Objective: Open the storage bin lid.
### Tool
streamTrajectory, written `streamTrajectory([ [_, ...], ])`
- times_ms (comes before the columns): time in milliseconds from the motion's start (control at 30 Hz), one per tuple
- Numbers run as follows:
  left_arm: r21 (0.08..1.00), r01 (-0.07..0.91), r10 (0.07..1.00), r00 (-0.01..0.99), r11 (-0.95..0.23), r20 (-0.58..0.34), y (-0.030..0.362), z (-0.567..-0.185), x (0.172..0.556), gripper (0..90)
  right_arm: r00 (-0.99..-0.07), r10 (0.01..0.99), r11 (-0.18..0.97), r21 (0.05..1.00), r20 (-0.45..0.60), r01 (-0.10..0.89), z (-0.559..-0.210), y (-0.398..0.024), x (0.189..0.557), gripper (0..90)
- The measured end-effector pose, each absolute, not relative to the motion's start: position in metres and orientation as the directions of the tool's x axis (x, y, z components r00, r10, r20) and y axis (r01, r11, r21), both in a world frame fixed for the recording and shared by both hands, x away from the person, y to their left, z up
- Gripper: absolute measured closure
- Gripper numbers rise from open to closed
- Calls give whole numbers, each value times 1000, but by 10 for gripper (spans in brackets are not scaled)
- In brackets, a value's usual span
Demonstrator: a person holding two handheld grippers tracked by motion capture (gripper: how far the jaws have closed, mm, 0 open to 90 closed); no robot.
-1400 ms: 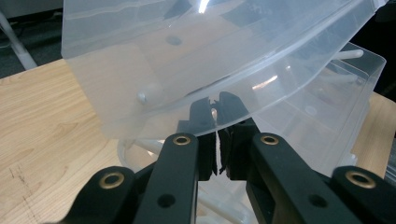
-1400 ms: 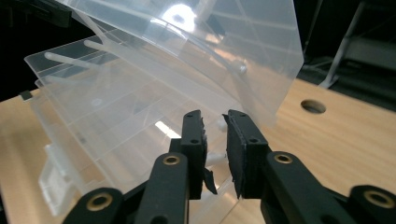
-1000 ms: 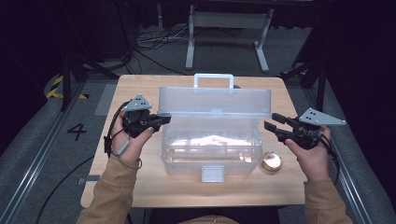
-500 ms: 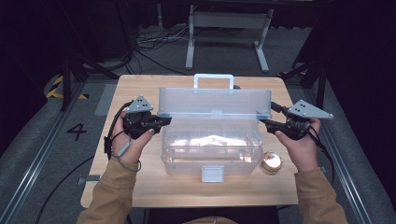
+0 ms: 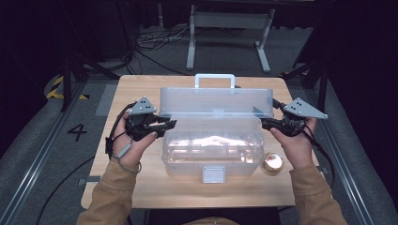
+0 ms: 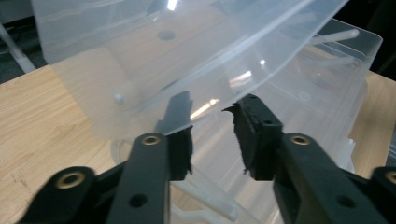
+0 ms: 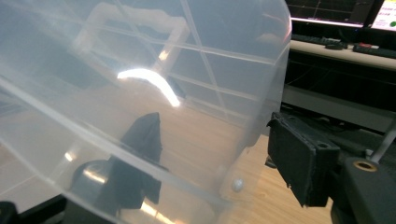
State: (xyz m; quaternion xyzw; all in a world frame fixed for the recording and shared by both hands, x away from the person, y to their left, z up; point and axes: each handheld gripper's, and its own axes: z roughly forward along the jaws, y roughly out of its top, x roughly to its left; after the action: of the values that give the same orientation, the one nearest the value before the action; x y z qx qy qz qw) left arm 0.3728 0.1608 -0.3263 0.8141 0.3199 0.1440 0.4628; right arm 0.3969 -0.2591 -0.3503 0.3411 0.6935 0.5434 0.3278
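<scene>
Standing open on the tabletop (image 5: 141, 187), the clear plastic box (image 5: 212, 147) is flanked at its raised lid (image 5: 216, 101) by the left gripper (image 5: 165, 126) and right gripper (image 5: 266, 123), whose jaws, just opening, are spread apart astride the lid's edges.
</scene>
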Motion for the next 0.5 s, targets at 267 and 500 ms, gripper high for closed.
streamTrajectory([
  [267,834,402,685,727,-377,-41,169,-326,366,560,-514,856,132,983,-50,125,-349,-258,400,416],
  [500,825,423,703,709,-375,-44,179,-329,360,551,-468,884,84,990,-20,116,-347,-254,402,468],
])
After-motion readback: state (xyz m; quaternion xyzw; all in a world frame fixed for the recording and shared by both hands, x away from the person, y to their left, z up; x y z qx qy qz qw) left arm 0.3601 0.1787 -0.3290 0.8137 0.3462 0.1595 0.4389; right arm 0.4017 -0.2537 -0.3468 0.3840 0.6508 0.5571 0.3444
